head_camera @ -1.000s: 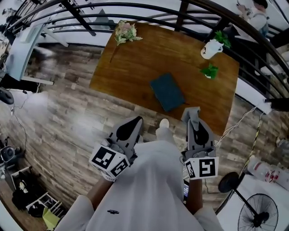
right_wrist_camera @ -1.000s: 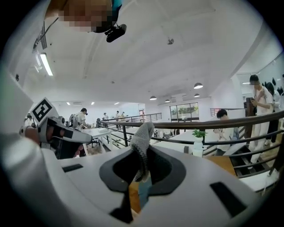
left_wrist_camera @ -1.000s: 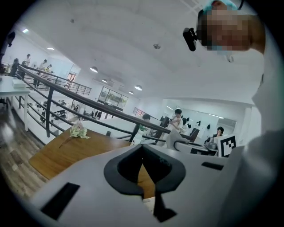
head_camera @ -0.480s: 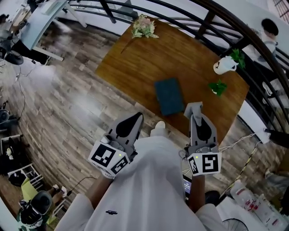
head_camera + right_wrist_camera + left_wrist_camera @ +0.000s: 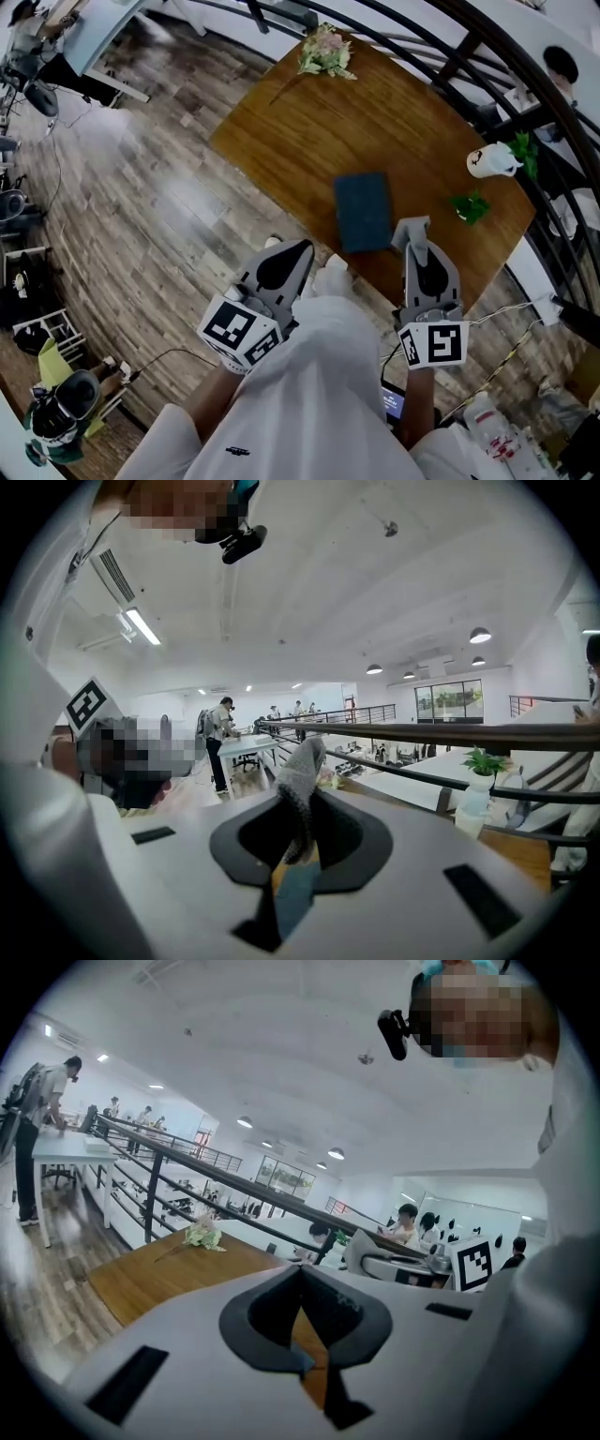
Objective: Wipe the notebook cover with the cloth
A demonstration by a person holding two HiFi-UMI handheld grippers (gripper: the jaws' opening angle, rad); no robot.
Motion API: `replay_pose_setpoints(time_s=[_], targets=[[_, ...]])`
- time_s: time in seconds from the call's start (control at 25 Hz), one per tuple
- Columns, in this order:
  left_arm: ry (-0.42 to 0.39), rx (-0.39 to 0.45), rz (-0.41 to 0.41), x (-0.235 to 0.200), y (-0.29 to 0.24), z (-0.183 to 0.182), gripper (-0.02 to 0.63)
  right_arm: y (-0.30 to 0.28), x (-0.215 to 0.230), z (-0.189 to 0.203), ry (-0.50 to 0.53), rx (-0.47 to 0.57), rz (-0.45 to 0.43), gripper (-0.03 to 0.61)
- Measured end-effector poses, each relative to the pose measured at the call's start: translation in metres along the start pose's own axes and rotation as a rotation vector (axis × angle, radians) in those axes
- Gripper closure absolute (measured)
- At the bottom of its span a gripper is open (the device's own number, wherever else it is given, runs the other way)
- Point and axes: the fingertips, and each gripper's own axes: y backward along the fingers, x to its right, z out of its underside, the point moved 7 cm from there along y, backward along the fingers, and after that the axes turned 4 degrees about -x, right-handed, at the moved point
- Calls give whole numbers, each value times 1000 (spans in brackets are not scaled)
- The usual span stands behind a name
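The dark teal notebook (image 5: 364,212) lies flat on the wooden table (image 5: 291,122), near its front edge. My right gripper (image 5: 412,227) hovers just right of it, shut on a grey cloth (image 5: 413,225). In the right gripper view the cloth (image 5: 300,766) sticks up from between the jaws. My left gripper (image 5: 300,247) is shut with nothing in it, held over the floor short of the table's near edge, left of the notebook. Both stay close to the person's white-clad body.
A small bunch of flowers (image 5: 325,52) lies at the table's far end. A white vase with a plant (image 5: 494,161) and a small green plant (image 5: 471,206) stand at the right side. A dark railing (image 5: 487,47) curves behind the table. People work at desks beyond.
The view has swung, so the table and notebook sit further right and lower in the frame, closer to the grippers. The right gripper's tip with the cloth now stands beside the notebook.
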Motion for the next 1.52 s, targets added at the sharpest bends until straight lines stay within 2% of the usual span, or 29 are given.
replay_pose_setpoints(time_s=[0.36, 0.76, 1.04, 1.28, 1.52], targets=[[20, -87, -5, -18, -52, 14, 595, -47, 33, 14, 4, -56, -48, 535], [60, -149, -43, -46, -98, 45, 595, -104, 47, 48, 40, -140, -134, 535], [96, -183, -47, -64, -125, 69, 595, -133, 51, 62, 134, -172, -217, 535], [104, -228, -44, -70, -152, 94, 595, -150, 64, 83, 168, -201, -217, 535], [115, -272, -58, -75, -170, 122, 595, -172, 76, 107, 285, -248, -244, 535]])
